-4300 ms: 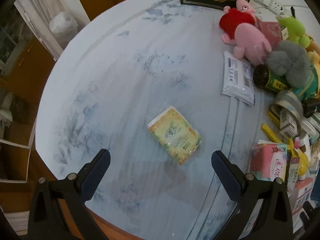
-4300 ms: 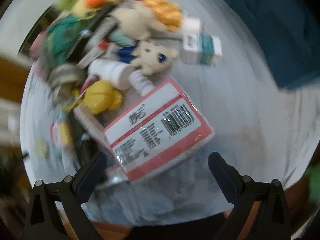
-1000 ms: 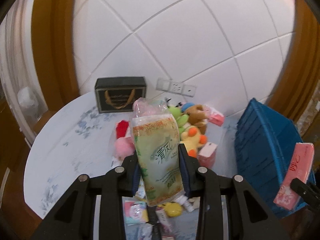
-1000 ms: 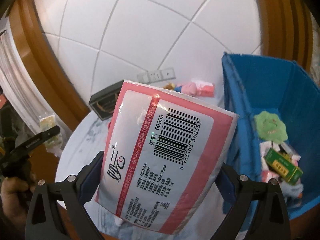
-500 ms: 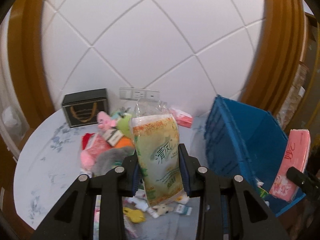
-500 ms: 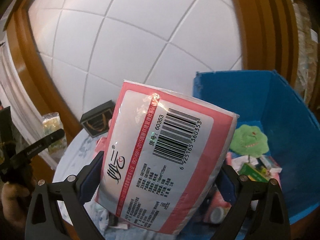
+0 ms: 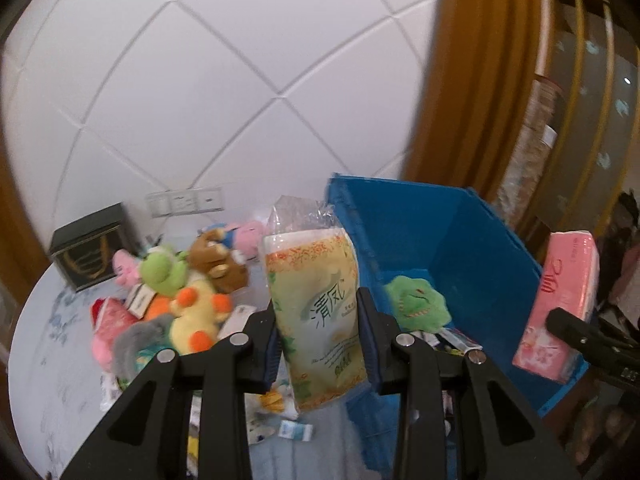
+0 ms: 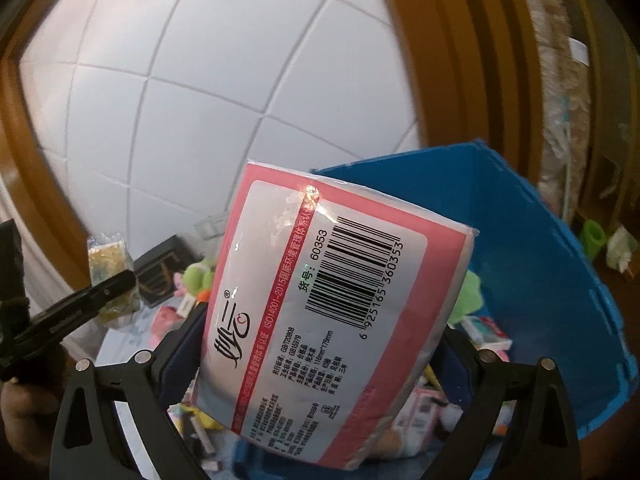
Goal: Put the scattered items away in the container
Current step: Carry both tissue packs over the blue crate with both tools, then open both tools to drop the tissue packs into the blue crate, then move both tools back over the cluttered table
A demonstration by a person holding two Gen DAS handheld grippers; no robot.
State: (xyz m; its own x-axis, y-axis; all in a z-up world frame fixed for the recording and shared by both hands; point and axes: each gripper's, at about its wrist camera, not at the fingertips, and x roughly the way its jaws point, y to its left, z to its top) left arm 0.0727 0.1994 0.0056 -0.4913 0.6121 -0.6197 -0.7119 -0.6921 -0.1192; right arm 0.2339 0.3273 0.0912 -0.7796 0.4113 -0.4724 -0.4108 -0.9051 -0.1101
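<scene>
My left gripper [image 7: 320, 340] is shut on a yellow-green tissue pack [image 7: 320, 320], held upright in the air beside the left wall of the blue crate [image 7: 472, 240]. My right gripper [image 8: 316, 364] is shut on a large pink tissue pack [image 8: 320, 320] with a barcode label, raised in front of the blue crate [image 8: 540, 280]. In the left wrist view the pink tissue pack [image 7: 560, 308] shows over the crate's right rim. A green plush [image 7: 416, 300] and small boxes lie inside the crate.
Plush toys [image 7: 188, 296] and small packs are heaped on the round table [image 7: 44, 352] left of the crate. A black gift box [image 7: 90, 252] stands by the tiled wall. Wooden door frames rise on both sides. A hand [image 8: 24, 404] holds the left gripper.
Both grippers have swung to the right with their packs, so the blue crate now lies closer and more central. The right gripper has also risen over the crate.
</scene>
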